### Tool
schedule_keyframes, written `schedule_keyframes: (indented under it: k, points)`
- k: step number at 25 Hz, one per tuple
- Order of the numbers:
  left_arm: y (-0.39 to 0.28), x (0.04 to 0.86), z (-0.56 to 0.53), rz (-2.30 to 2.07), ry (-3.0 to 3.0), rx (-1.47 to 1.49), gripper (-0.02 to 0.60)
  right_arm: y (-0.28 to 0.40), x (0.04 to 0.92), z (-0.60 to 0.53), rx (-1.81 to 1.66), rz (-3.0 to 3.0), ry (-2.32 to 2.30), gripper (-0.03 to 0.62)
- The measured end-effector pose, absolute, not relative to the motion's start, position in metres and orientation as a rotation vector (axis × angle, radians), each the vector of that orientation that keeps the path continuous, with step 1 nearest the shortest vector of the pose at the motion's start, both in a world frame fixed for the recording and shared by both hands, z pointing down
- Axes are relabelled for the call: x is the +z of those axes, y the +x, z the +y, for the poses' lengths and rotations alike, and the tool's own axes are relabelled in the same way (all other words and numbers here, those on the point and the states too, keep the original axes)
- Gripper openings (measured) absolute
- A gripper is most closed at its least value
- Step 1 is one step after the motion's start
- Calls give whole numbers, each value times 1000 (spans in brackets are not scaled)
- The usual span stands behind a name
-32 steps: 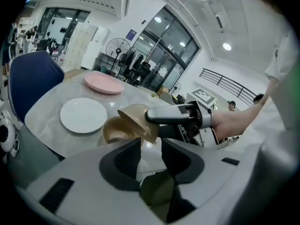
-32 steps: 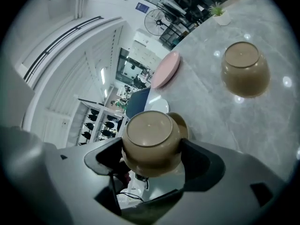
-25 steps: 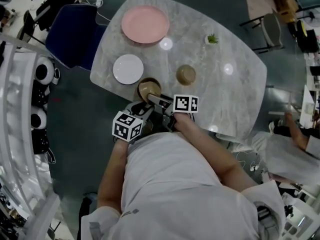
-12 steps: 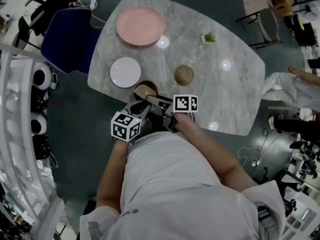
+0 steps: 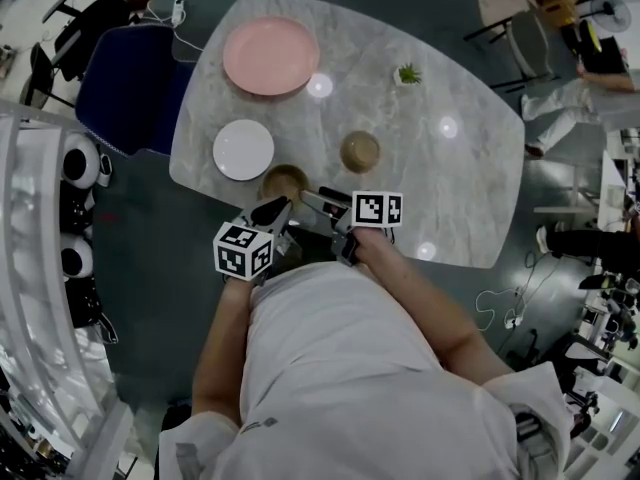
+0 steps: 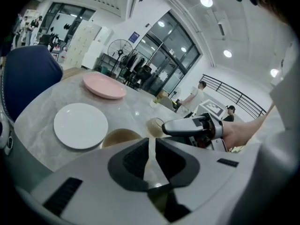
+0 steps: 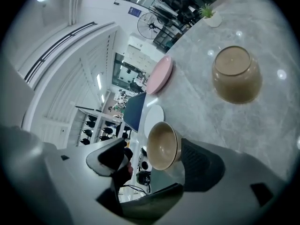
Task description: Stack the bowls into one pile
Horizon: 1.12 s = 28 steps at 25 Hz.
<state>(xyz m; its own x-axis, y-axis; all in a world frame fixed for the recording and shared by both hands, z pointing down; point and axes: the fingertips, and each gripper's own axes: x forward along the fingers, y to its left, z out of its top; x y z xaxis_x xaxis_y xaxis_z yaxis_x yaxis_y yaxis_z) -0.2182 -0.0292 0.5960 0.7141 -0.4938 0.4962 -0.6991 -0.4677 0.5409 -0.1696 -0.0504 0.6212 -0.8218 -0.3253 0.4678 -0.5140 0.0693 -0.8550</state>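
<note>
1. Head view.
   - Grey marbled table (image 5: 470, 168) carrying: a round tan ceramic bowl at the near edge (near bowl) (image 5: 284, 182); a second tan bowl of like shape further in (far bowl) (image 5: 360, 152); a flat white round plate (image 5: 243, 149); a larger pink round plate (image 5: 270, 56); a small potted plant (image 5: 407, 73).
   - Bowls well apart, so no pile yet.
   - Left gripper (image 5: 275, 210) and right gripper (image 5: 322, 198) both low over the near edge, pointed at the near bowl from the person's side.
   - Judged: near bowl taken first as the closest reach.

2. Left gripper view.
   - Left gripper (image 6: 151, 142): jaws closing, down to a thin slit, nothing between them; only table surface seen through the slit.
   - Near bowl (image 6: 119, 137) just beyond the tips, untouched.
   - Likely kept narrow and held back to leave room for the right gripper (image 6: 192, 128), reaching in from the right towards the same bowl.
   - White plate (image 6: 80, 125) just beside the near bowl; pink plate (image 6: 104, 86) far back.

3. Right gripper view.
   - Right gripper (image 7: 150, 153): jaws wide but closing, near bowl (image 7: 163, 145) framed in the gap.
   - Bowl wall against or just beside one pad, contact not decidable; other pad clearly apart from it. No grip yet.
   - Wide setting judged as needed to take the bowl's width.
   - Far bowl (image 7: 236, 74) upright on open marble, well apart from everything else: probable base of the pile.
</note>
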Motion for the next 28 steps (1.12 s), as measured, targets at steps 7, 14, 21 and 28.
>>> schedule_keyframes:
  k: [7,14,21,28]
  points:
    - [-214,594,-28,-902,2173,373,44,-141,612,-62,1710,-2243,972,362]
    - [-189,592,-30,-872,2204,420,47,-97,603,-66,1617,-2269,1119,360]
    - [-147,590,-39,-840,2248,469,86,-37,596,-55,1611,-2257,1247,357]
    - [-108,592,-60,-832,2270,501,137,13,591,-46,1629,-2258,1313,342]
